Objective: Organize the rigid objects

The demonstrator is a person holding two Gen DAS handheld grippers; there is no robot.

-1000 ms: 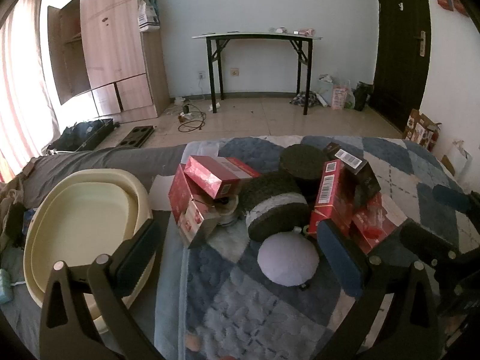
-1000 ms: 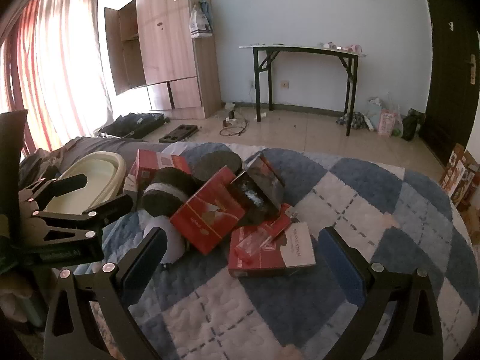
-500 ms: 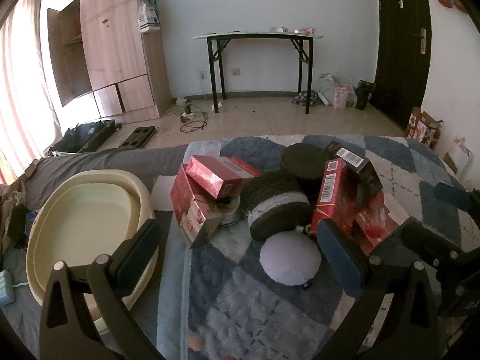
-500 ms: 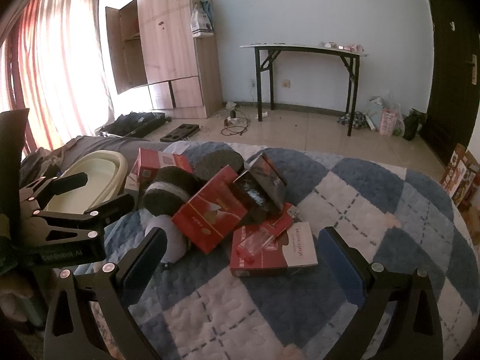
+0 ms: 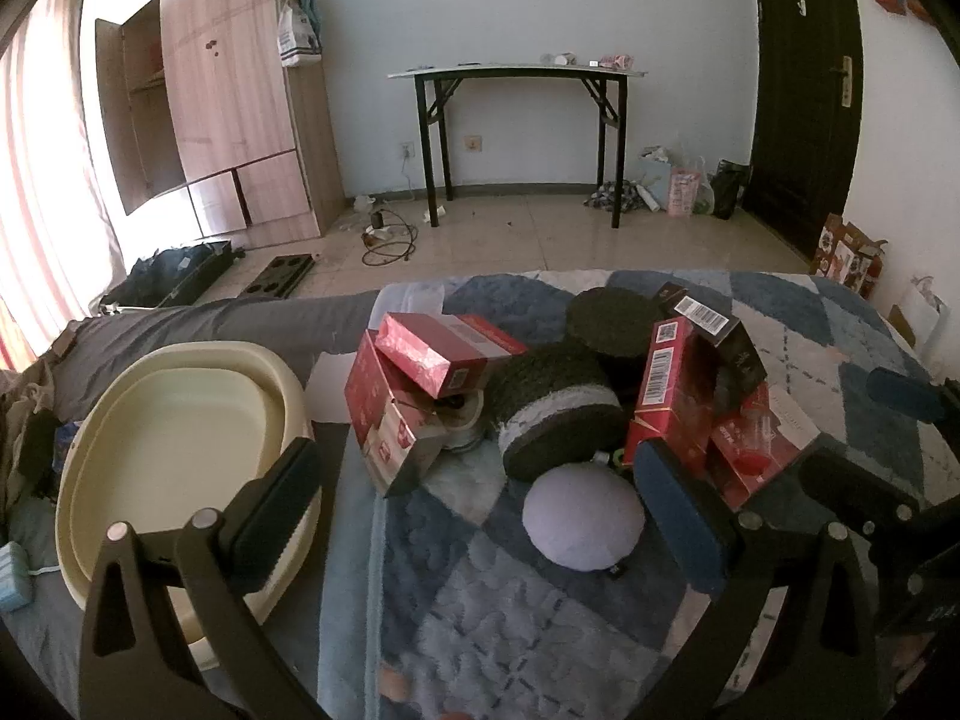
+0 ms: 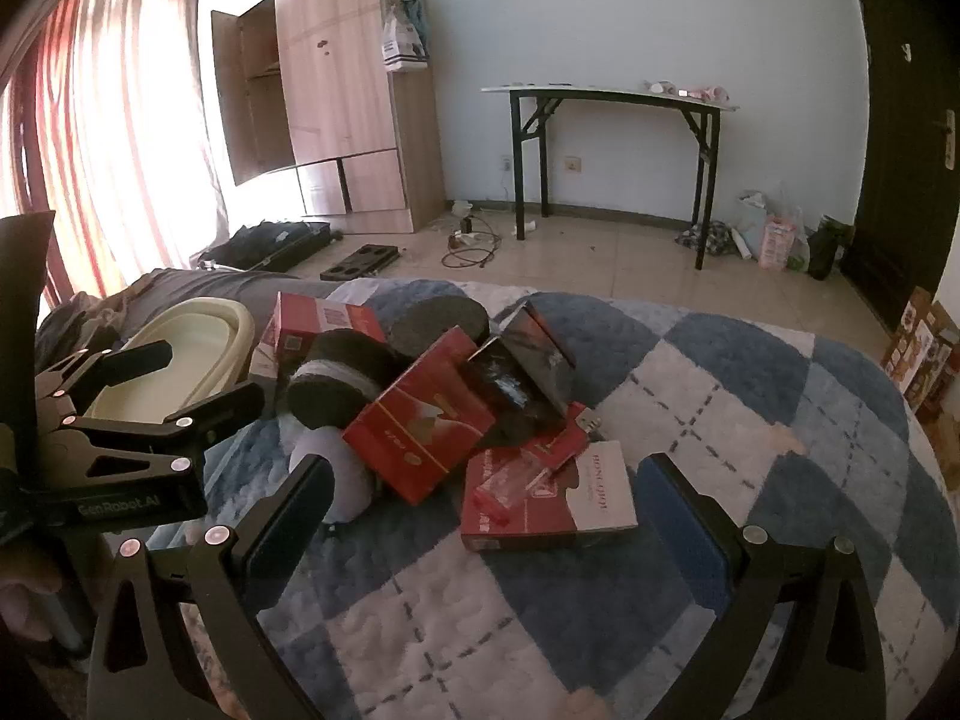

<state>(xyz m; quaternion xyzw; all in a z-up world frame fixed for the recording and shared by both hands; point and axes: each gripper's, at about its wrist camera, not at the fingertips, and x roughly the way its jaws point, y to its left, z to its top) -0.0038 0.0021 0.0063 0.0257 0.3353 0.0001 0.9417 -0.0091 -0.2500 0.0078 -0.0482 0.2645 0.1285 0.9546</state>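
Both grippers, left point(image 5: 474, 516) and right point(image 6: 480, 516), gape wide and empty at lower frame; boxes point(image 6: 420, 420) piled mid-frame, tub point(image 5: 162, 450) left.

Pale blue walls point(image 5: 540, 12) meet a glossy tiled floor point(image 5: 510, 246). A black-legged folding table point(image 5: 516, 75) stands against the far wall, a wooden wardrobe point(image 6: 336, 102) left, a dark door point(image 5: 804, 90) right. Sunlit red-striped curtains point(image 6: 102, 120) glow.

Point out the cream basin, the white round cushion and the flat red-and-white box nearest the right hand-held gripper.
cream basin point(image 5: 180, 450), left wrist view, on its bare inner floor.
white round cushion point(image 5: 582, 519), left wrist view, on its domed top.
flat red-and-white box point(image 6: 600, 495), right wrist view, on its white panel.
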